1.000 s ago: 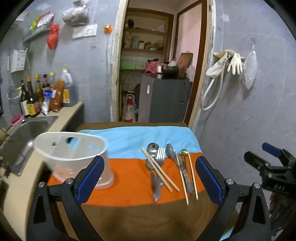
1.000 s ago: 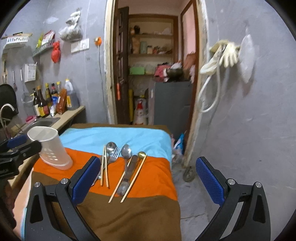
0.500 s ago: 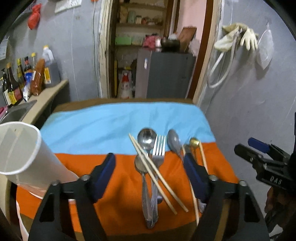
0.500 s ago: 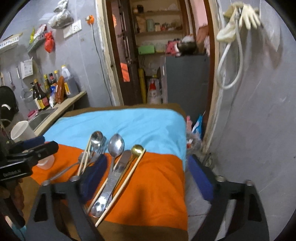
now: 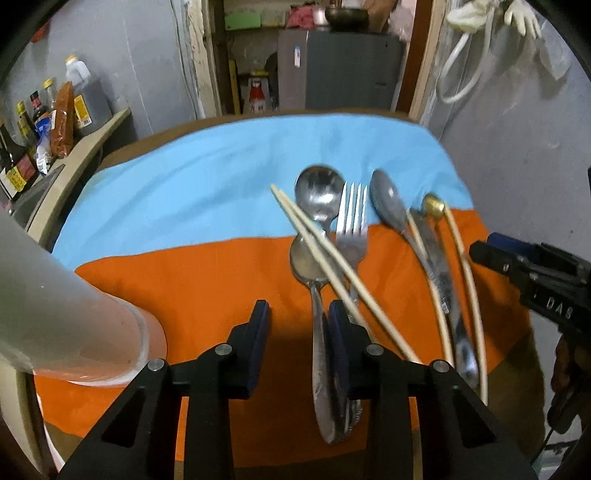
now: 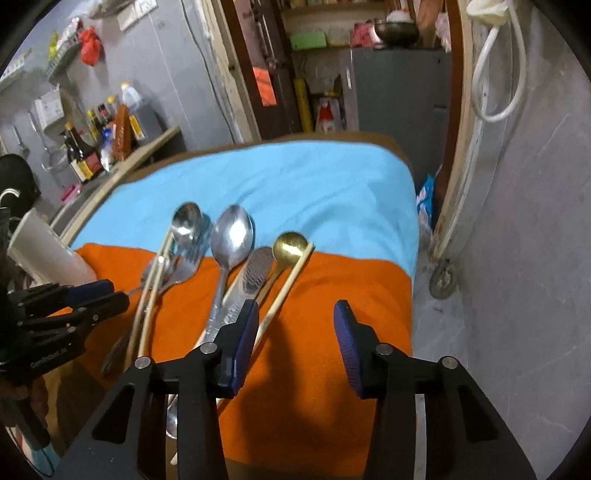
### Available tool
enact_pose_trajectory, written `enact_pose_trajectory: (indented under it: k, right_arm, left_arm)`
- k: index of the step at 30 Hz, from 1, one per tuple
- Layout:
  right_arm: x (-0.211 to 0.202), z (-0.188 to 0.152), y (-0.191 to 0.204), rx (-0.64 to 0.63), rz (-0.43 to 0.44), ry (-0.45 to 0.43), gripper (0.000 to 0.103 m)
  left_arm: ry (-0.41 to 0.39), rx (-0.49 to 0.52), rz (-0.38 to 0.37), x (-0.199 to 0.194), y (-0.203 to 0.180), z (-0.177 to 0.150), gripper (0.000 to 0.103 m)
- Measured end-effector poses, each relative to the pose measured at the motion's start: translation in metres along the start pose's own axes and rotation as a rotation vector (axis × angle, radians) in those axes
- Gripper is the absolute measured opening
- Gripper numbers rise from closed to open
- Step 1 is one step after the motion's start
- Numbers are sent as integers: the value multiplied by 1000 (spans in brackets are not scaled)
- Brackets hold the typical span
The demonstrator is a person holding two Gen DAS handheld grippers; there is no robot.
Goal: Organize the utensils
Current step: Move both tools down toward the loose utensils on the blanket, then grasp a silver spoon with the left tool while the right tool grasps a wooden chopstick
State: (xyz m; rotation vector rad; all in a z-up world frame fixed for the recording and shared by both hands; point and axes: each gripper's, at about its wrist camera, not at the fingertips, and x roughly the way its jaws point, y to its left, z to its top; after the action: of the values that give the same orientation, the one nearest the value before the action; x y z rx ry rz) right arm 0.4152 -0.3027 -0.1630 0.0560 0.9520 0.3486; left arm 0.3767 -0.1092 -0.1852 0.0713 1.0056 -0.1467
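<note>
Closing over bare orange cloth (image 5: 207,280), the left gripper (image 5: 297,339) and right gripper (image 6: 293,347) hold nothing yet; spoons (image 5: 317,192), fork (image 5: 351,221) and chopsticks (image 5: 332,258) lie mid-cloth, cup (image 5: 66,317) at its left edge. Best to grip one handle squarely.

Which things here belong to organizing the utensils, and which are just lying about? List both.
For the job: spoons, fork, chopsticks, gold spoon, knife, white plastic holder.

Lying about: sauce bottles, rubber gloves, grey cabinet, hose.
</note>
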Motion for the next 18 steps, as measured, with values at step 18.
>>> enact_pose_trajectory:
  k: [18]
  right_arm:
    - [13,3,6,86,54,86,8]
  left_arm:
    - [33,-29,-14,-11,6,-16,8]
